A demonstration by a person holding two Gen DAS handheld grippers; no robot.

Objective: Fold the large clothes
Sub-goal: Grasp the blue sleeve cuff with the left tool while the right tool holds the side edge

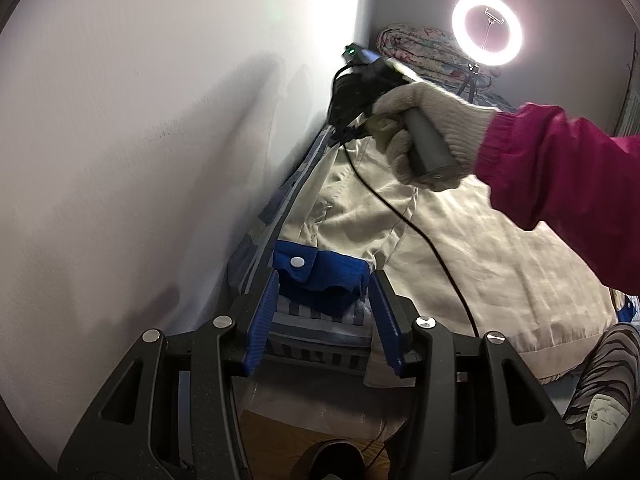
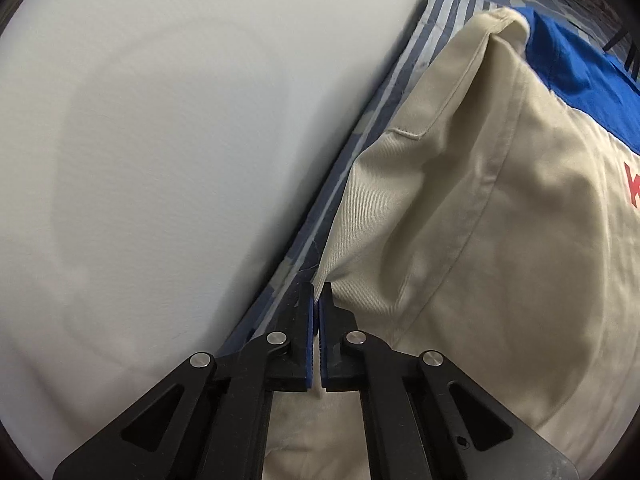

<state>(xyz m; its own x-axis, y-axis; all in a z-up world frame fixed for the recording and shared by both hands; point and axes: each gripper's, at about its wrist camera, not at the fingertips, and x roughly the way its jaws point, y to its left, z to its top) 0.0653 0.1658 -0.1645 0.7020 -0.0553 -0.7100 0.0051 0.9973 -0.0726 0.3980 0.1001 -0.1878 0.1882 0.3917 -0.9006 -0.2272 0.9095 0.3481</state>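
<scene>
We hold the left hand-held gripper (image 1: 322,312) half open around the blue cuff (image 1: 320,280) and the right hand-held gripper (image 2: 319,320) closed on the beige jacket (image 2: 500,220) at the bed's (image 2: 360,136) wall-side edge, likely readying a fold.

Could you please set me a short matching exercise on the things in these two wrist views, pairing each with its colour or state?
Things:
1. left gripper
2. right gripper
3. jacket cuff
4. ring light

States:
A. lit, standing in the far corner
B. jaws shut at the jacket's beige edge
C. blue, with a metal snap
D. jaws open on either side of the cuff

Pairs: 1-D, 2-B, 3-C, 4-A
</scene>
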